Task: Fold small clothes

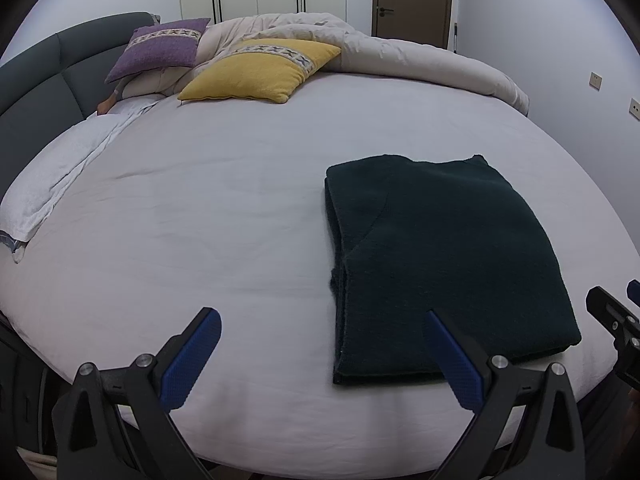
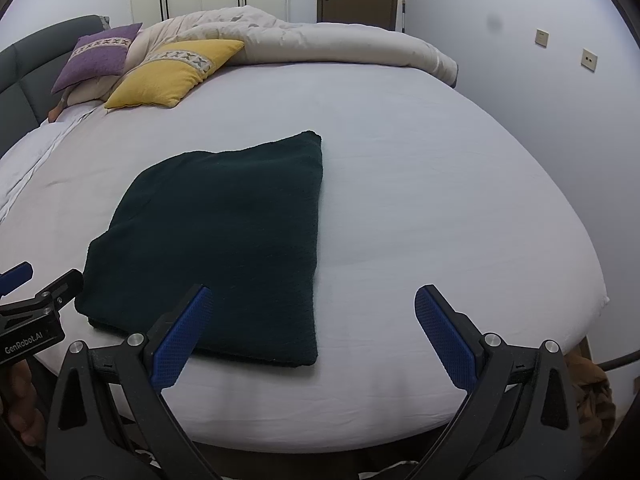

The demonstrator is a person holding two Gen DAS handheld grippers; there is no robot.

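A dark green knit garment (image 1: 444, 256) lies folded into a flat rectangle on the white bed sheet (image 1: 200, 220), near the bed's front edge. It also shows in the right wrist view (image 2: 224, 240). My left gripper (image 1: 322, 316) is open and empty, held above the sheet just left of the garment's front left corner. My right gripper (image 2: 310, 294) is open and empty, above the garment's front right corner. Each gripper appears at the edge of the other's view, the right one (image 1: 616, 316) and the left one (image 2: 36, 292).
A yellow cushion (image 1: 260, 70) and a purple cushion (image 1: 160, 46) lie at the head of the bed by the grey headboard (image 1: 40, 76). A bunched beige duvet (image 1: 380, 52) runs along the far side. A white pillow (image 1: 52, 176) lies at the left. Wardrobe and door stand behind.
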